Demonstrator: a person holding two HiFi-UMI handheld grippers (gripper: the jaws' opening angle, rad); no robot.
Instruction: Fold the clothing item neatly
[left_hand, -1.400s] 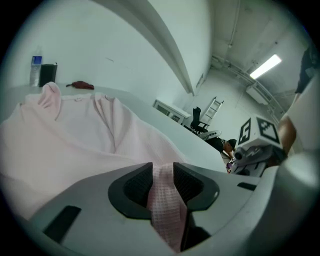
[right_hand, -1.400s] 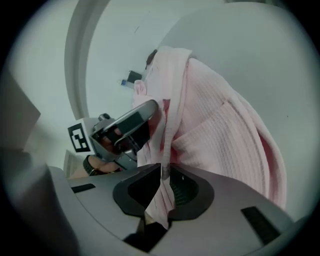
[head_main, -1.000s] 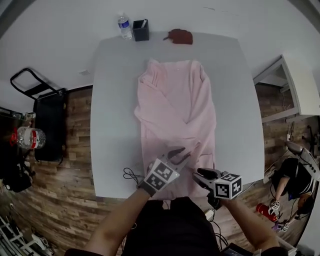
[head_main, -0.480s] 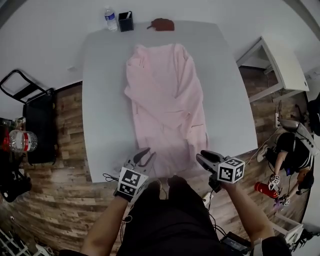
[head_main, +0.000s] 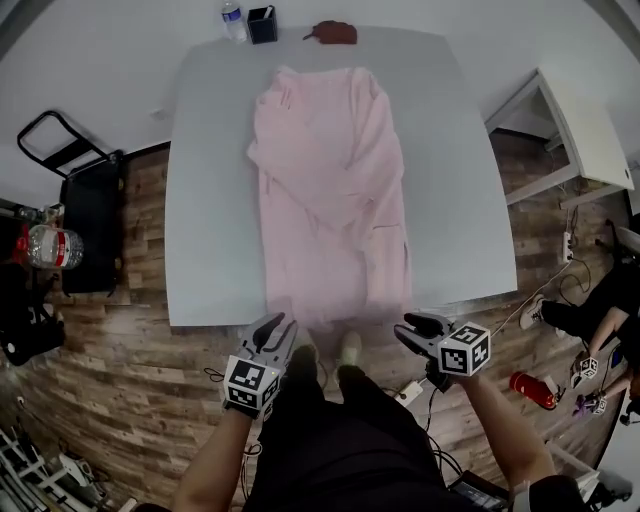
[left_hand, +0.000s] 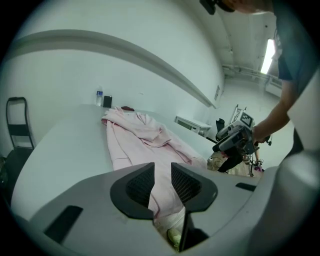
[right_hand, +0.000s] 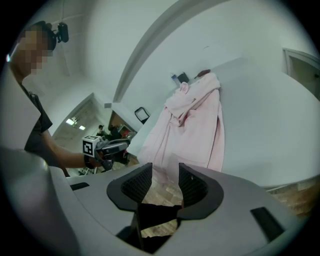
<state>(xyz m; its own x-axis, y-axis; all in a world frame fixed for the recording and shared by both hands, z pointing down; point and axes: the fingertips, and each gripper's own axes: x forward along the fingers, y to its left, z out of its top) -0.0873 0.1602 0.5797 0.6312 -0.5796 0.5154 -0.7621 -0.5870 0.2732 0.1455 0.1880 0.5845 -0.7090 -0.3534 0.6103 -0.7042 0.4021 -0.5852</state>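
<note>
Bright, even room light; wide lenses bend everything at the rims.

Looking down from my head, I see the white table (head_main: 210, 200) evenly lit with no glare. The pink garment (head_main: 330, 180) carries only faint shadows in its folds, and its near hem looks soft. The wood floor (head_main: 130, 400) is darker. Straight edges bow toward the borders. In the left gripper view and the right gripper view a black ring closes the corners. A ceiling strip lamp (left_hand: 270, 55) burns out white, and small ceiling lamps (right_hand: 72, 121) glow far off.

Wood-plank floor (head_main: 110, 400) beneath grey table (head_main: 210, 200)
</note>
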